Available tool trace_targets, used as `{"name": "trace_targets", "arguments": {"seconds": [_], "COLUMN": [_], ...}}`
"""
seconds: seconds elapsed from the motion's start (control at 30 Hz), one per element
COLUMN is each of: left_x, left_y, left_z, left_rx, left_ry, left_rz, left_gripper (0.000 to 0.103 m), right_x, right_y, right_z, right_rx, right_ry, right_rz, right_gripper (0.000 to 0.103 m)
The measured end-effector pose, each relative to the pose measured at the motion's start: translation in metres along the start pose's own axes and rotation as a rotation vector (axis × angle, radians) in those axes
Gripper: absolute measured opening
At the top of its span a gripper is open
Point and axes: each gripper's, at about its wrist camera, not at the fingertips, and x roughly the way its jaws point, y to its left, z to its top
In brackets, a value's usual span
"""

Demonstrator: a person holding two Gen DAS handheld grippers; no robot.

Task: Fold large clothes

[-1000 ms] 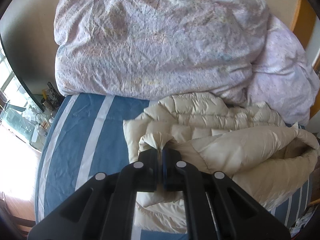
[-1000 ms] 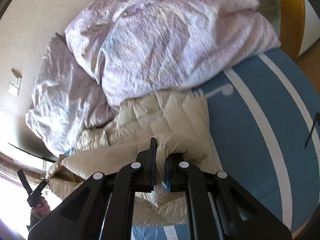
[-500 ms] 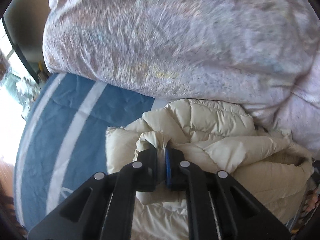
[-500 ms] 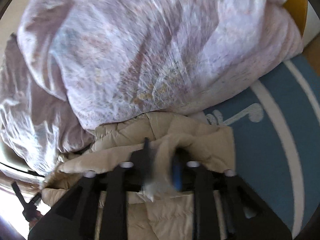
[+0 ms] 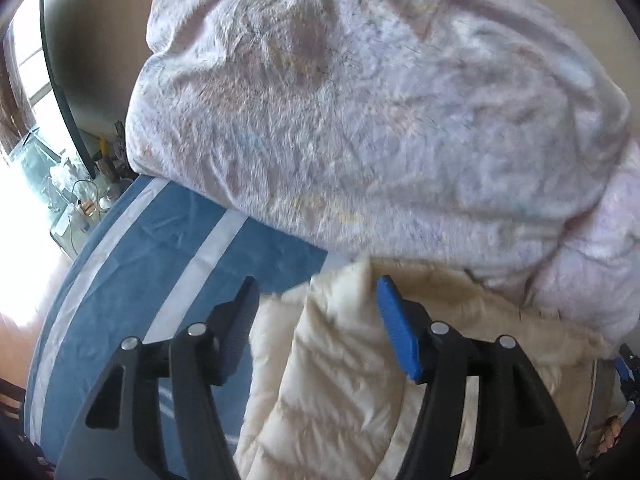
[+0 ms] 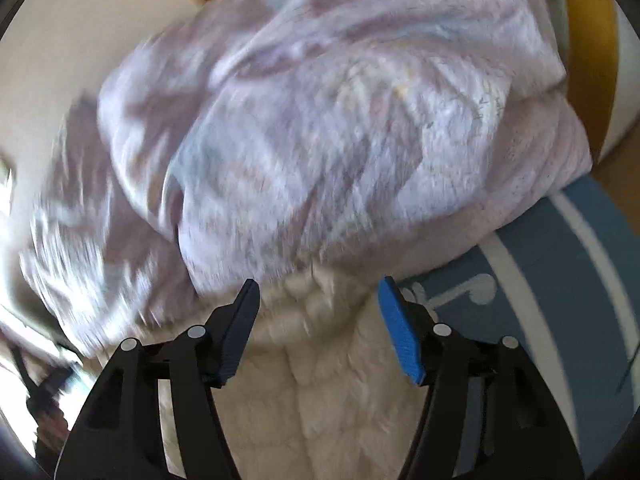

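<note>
A cream quilted puffer jacket lies on the blue striped bedsheet, its far edge against a heap of bedding. My left gripper hangs over the jacket's edge; its jaws are opening and the fabric lies loose between them, the pads apart from it. In the right wrist view the same jacket lies below my right gripper, whose jaws are also opening, with the cloth between them and free of the pads. This view is blurred.
A big pale pink crumpled duvet fills the far side of the bed, seen again as the duvet in the right view. A window and a cluttered table stand at left. A wooden headboard rises at right.
Both grippers, shut on folds of the jacket a second ago, have carried it toward the duvet and spread their jaws, letting the cloth go. The jacket now lies flatter.
</note>
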Motion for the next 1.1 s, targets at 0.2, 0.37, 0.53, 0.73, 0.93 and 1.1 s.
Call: {"name": "trace_targets", "arguments": {"seconds": [0.2, 0.37, 0.53, 0.73, 0.93, 1.1], "left_x": [0.012, 0.03, 0.052, 0.081, 0.099, 0.114], "left_y": [-0.022, -0.045, -0.059, -0.061, -0.059, -0.054], "left_z": [-0.043, -0.053, -0.051, -0.044, -0.044, -0.043], "left_rx": [0.094, 0.138, 0.171, 0.18, 0.187, 0.169], "left_ry": [0.036, 0.013, -0.022, -0.037, -0.042, -0.039], "left_rz": [0.024, 0.062, 0.14, 0.224, 0.247, 0.237], "left_gripper": [0.061, 0.061, 0.066, 0.076, 0.084, 0.091], "right_x": [0.023, 0.049, 0.076, 0.099, 0.113, 0.127], "right_y": [0.023, 0.043, 0.044, 0.042, 0.039, 0.041], "right_z": [-0.042, -0.05, -0.048, -0.05, -0.056, -0.061], "right_rx": [-0.182, -0.286, -0.314, -0.3, -0.276, -0.278], "right_ry": [0.045, 0.007, 0.008, 0.012, -0.008, -0.013], "right_rz": [-0.087, -0.174, -0.259, -0.289, -0.298, -0.31], "right_gripper": [0.063, 0.063, 0.063, 0.064, 0.066, 0.071]}}
